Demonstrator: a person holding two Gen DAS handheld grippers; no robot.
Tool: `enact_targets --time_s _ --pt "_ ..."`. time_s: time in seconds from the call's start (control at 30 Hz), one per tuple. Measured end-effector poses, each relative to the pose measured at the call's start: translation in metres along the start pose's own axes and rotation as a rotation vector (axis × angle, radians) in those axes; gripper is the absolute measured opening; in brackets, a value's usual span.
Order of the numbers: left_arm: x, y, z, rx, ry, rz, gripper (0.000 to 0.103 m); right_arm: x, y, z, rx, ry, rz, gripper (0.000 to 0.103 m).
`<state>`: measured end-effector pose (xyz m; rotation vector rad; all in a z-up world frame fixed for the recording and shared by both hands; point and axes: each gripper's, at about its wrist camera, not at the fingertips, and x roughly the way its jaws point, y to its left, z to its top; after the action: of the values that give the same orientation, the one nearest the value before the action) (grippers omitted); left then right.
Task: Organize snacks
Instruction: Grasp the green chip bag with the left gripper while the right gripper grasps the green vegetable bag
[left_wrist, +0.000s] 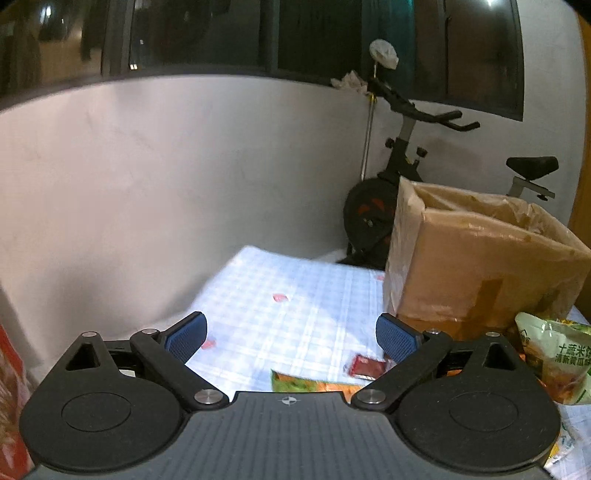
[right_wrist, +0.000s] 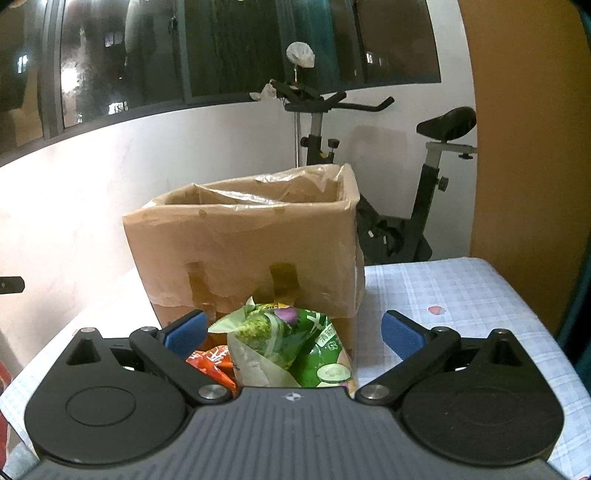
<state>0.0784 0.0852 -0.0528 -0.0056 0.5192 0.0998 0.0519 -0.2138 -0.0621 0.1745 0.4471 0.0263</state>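
**Snack bags at the foot of the box, both grippers spread wide**

A green snack bag (right_wrist: 291, 343) stands against the front of the cardboard box (right_wrist: 243, 243), with an orange bag (right_wrist: 212, 363) just beside it, on the checked tablecloth (right_wrist: 461, 291). The right gripper (right_wrist: 293, 334) hangs wide apart around the green bag, not touching it. The left gripper (left_wrist: 291, 338) is equally wide and holds nothing; a small red packet (left_wrist: 365, 366) lies beneath. An exercise bike (right_wrist: 417, 206) stands behind the box.
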Motion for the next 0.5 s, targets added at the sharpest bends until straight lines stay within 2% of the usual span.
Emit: enact_targets --time_s 0.17,0.5 --pt "0.029 0.008 -0.009 -0.044 0.043 -0.043 0.1 0.008 0.002 -0.005 -0.021 -0.017 0.034 0.102" --pt "0.048 0.017 -0.012 -0.099 0.071 -0.071 0.099 0.006 0.02 -0.005 -0.152 -0.077 0.087 0.102"
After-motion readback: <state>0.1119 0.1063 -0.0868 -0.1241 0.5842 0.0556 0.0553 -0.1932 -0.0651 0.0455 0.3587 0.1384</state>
